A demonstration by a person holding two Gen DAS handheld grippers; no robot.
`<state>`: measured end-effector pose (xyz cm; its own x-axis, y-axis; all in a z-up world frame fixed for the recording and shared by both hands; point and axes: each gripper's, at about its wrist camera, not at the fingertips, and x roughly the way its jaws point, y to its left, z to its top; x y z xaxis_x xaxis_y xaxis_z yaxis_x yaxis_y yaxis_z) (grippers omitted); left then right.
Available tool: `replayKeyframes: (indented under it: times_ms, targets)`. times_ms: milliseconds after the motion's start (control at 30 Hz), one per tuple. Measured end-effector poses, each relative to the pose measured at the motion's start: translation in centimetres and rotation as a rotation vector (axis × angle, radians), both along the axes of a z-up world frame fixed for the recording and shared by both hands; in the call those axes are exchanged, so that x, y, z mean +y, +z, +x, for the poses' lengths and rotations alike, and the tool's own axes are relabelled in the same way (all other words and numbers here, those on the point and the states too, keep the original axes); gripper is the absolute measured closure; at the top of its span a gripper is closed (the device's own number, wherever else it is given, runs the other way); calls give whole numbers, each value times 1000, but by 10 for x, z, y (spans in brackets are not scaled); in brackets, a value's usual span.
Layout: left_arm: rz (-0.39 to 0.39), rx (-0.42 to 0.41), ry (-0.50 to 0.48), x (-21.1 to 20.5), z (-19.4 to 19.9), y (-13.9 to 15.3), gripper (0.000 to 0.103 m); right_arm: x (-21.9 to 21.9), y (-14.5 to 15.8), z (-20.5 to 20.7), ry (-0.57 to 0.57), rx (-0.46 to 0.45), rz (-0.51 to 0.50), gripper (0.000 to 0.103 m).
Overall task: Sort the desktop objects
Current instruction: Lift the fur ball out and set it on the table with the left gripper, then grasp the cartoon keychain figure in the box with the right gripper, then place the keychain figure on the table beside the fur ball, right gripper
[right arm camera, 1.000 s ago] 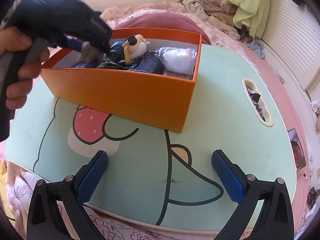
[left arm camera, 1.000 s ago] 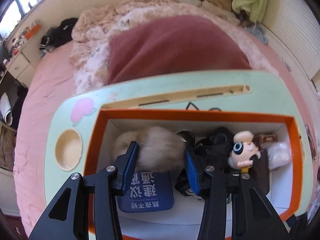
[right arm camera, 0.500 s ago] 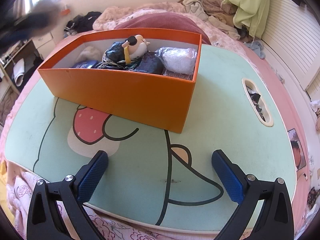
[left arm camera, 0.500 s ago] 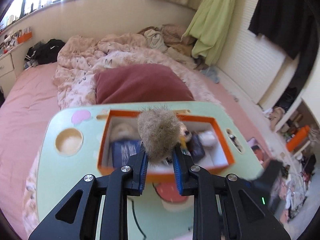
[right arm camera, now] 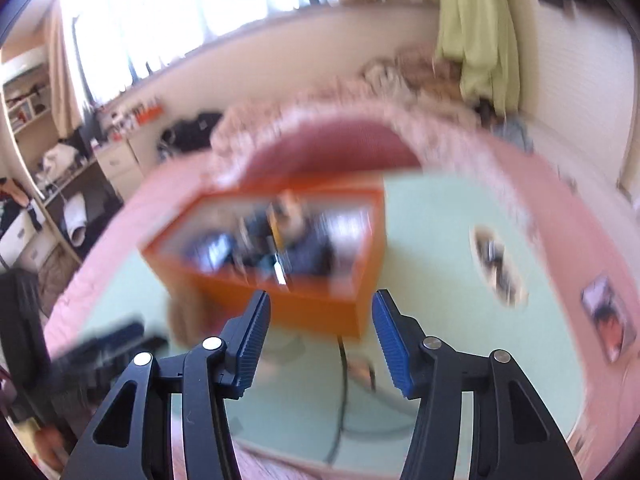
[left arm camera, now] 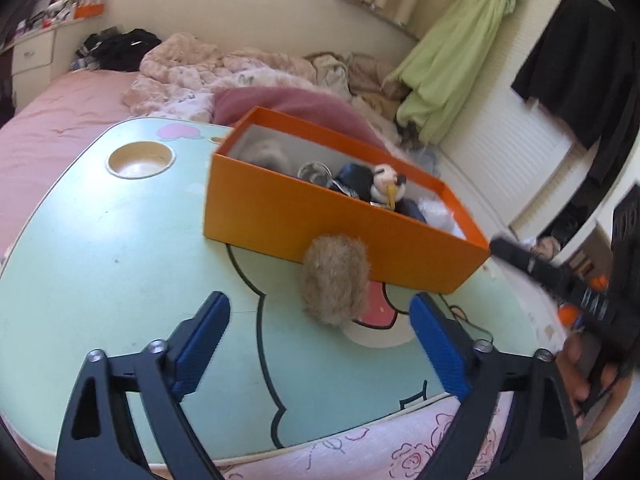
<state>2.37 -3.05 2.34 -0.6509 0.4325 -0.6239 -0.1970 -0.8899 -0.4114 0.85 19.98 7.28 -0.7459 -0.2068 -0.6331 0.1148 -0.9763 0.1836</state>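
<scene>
Nearest in the left wrist view, the left gripper (left arm camera: 320,344) has its blue-padded fingers (left arm camera: 202,340) spread wide, with nothing between them. Just beyond the fingertips, the tan fluffy pom-pom (left arm camera: 335,279) lies on the pale green lap table (left arm camera: 100,248), right against the front wall of the orange box (left arm camera: 320,224), on the printed pink and white cartoon mouth. Inside the box this view shows a second pale fluffy thing (left arm camera: 266,154), a small doll head with a yellow beak (left arm camera: 387,189) and dark items that cannot be made out. A round cup recess (left arm camera: 141,159) sits in the table's far left corner. At the right edge, a blurred black tool and part of a hand (left arm camera: 580,376) appear.

The right wrist view is heavily motion-blurred. The right gripper (right arm camera: 320,340) is sharp, its fingers parted, holding nothing. Beyond it the box (right arm camera: 280,304) is only a smear; the pom-pom shows as a vague tan blur (right arm camera: 180,320) at its near left corner. This view alone shows the oval slot (right arm camera: 496,266) in the table's right side.

Farther off lie a dark red pillow (left arm camera: 292,106), rumpled bedding and a hanging green garment (left arm camera: 452,60).
</scene>
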Motion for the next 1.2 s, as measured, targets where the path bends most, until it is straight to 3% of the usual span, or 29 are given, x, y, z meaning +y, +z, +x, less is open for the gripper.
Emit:
replayKeyframes:
  times_ms: [100, 167, 333, 400, 433, 467, 533, 600, 700, 767, 867, 933, 1033, 1133, 1200]
  targets:
    - [21, -83, 6, -5, -12, -12, 11, -25, 23, -47, 72, -58, 49, 49]
    - [17, -72, 6, -2, -14, -8, 11, -41, 22, -82, 117, -140, 60, 49]
    - [41, -69, 3, -4, -14, -11, 11, -50, -20, -150, 41, -314, -2, 51]
    - [49, -66, 1, -8, -13, -11, 11, -57, -31, -164, 12, -312, 68, 57]
    - [53, -65, 1, -9, -13, -12, 11, -58, -34, -165, 13, -331, 86, 70]
    - [55, -64, 0, -10, -12, -13, 11, -57, -34, -166, 20, -340, 73, 70]
    - [60, -62, 0, -13, -10, -14, 11, -51, -28, -159, 50, -319, 37, 70]
    - [66, -60, -1, -14, -11, -14, 11, -42, -10, -137, 64, -230, 23, 70]
    - [67, -60, 0, -15, -10, -14, 11, -34, 21, -76, 170, -76, -45, 70]
    - [70, -61, 0, -16, -11, -14, 11, -35, 24, -42, 242, -47, -45, 70]
    - [79, -60, 6, -17, -10, -13, 11, -36, -1, -11, 271, -76, -10, 69]
    - [69, -43, 35, -18, -7, -10, 11, -34, -32, -13, 273, -149, -25, 69]
    - [37, 92, 79, -21, 8, 11, 11, -30, -63, -28, 256, -225, -30, 69]
    - [-113, 226, 77, -2, 15, 43, 11, -15, -71, -32, 242, -235, -105, 67]
    - [-180, 225, 27, 17, 2, 63, 11, 1, -66, -18, 216, -178, -147, 46]
